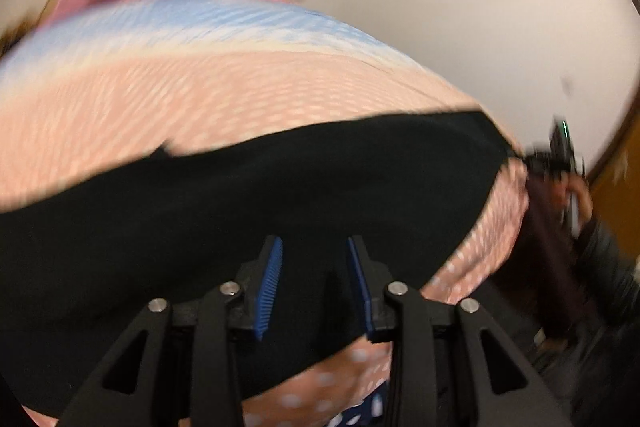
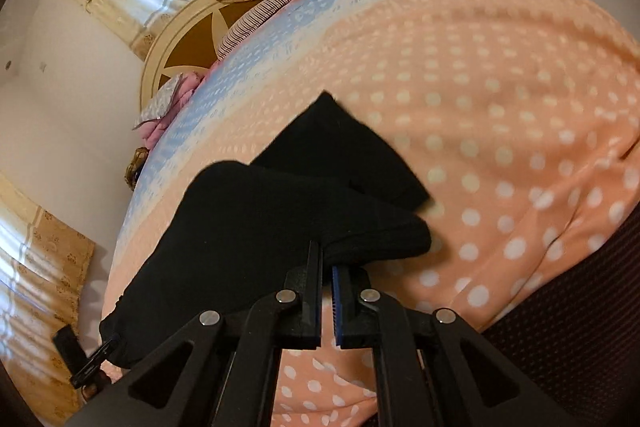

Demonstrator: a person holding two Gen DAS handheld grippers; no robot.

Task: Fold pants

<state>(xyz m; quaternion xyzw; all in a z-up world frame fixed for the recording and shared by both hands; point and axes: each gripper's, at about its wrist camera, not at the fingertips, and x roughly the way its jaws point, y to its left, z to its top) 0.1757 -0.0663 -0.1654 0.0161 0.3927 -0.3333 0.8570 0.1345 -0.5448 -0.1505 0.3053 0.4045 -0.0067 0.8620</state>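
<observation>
Both wrist views: close, downward, pants (image 1: 240,211) shared

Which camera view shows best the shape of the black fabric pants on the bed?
The right wrist view: the black fabric pants appear sharp there, one part raised above another lying flat. The left wrist view is blurred and shows the pants only as a wide dark band.

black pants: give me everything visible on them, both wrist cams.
The black pants are plain, matte, soft-looking fabric with no visible print. They lie on the peach polka-dot bedspread, partly folded: one layer is doubled over another, whose squared end sticks out behind. The right gripper is shut on the near folded edge. In the left wrist view they spread as a wide dark band under the left gripper, whose blue pads stand apart over the cloth, not pinching it.
</observation>
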